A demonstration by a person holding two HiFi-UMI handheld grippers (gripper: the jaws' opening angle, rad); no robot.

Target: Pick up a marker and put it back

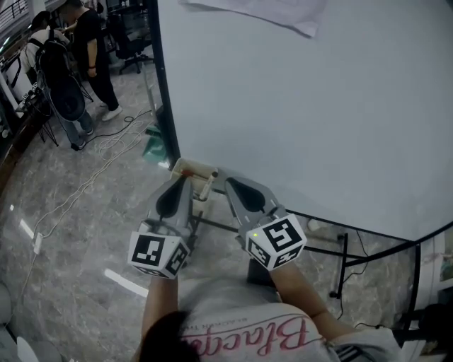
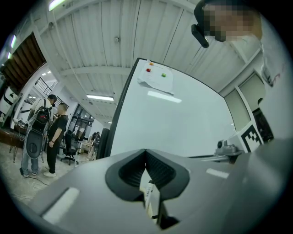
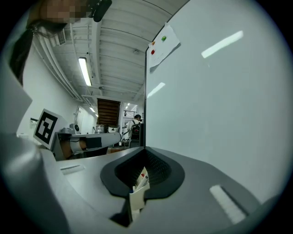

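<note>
Both sets of jaws are closed tip to tip w/ nothing clamped: left gripper (image 2: 145, 153) and right gripper (image 3: 145, 150). Marker (image 1: 205, 187) lies btwn them by the tray (image 1: 185, 168), long axis running away from the whiteboard (image 1: 297, 106)

The whiteboard (image 1: 304, 120) fills my view ahead and to the right, with a sheet of paper (image 1: 269, 14) fixed at its top edge. The tray (image 1: 185, 168) sits at the board's lower left corner. Just before it is a marker (image 1: 205, 187), between the left gripper (image 1: 182, 179) and the right gripper (image 1: 228, 182), which point side by side at the board. Far off to the left people (image 1: 88, 49) stand, and cables (image 1: 106, 152) lie on the floor between them and the board.
</note>
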